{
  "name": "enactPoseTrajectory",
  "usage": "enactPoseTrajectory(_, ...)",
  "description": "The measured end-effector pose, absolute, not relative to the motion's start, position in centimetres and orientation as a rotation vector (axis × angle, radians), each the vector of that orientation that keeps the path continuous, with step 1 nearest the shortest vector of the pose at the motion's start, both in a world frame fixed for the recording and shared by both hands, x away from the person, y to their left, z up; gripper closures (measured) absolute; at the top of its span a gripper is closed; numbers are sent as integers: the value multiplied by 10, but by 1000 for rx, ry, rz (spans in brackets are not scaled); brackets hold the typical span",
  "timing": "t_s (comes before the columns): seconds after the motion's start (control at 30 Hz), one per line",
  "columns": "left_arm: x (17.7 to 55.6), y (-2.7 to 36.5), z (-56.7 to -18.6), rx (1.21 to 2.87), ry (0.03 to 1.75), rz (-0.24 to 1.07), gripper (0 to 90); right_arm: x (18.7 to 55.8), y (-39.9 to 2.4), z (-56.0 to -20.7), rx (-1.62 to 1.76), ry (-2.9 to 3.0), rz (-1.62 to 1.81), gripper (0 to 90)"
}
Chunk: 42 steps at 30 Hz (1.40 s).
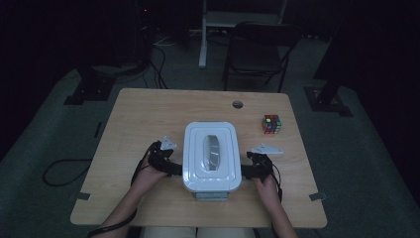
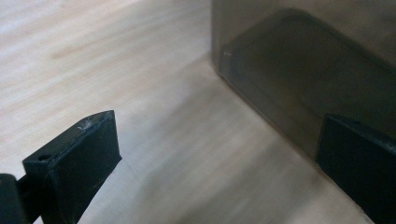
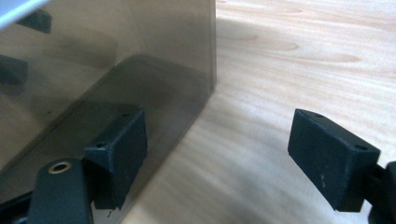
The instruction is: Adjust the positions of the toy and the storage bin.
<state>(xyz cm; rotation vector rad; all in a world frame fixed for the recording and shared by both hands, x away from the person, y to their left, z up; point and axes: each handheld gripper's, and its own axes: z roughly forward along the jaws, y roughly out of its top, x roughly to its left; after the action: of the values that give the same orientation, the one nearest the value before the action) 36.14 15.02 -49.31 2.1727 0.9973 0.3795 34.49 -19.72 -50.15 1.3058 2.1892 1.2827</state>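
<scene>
A box with smoky clear walls and a white lid (image 1: 212, 156) stands at the table's middle, near its front edge. My left gripper (image 1: 174, 168) sits at the box's left side and my right gripper (image 1: 247, 170) at its right side. In the left gripper view the left gripper (image 2: 219, 135) is open, one jaw by the box wall (image 2: 303, 70), the other over bare wood. In the right gripper view the right gripper (image 3: 217, 126) is open too, one jaw against the box wall (image 3: 116, 46), nothing between the pads.
A colour puzzle cube (image 1: 271, 124) lies on the wooden table (image 1: 148, 114) at the right. A round cable hole (image 1: 237, 104) is near the far edge. Beyond the table stand a dark folding chair (image 1: 260, 47) and stands with cables on the floor.
</scene>
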Motion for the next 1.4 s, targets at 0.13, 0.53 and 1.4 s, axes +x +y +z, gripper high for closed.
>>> enactPoseTrajectory(0.13,354,148,-493,2179,983,374,6,337,-201,-502,1310,2197,1286,196)
enactPoseTrajectory(0.53,347,153,-502,2140,950,325,5,321,-215,-507,1307,2183,1263,133)
enactPoseTrajectory(1.4,332,204,-503,2129,960,301,5,429,-297,-483,1564,1864,1100,118)
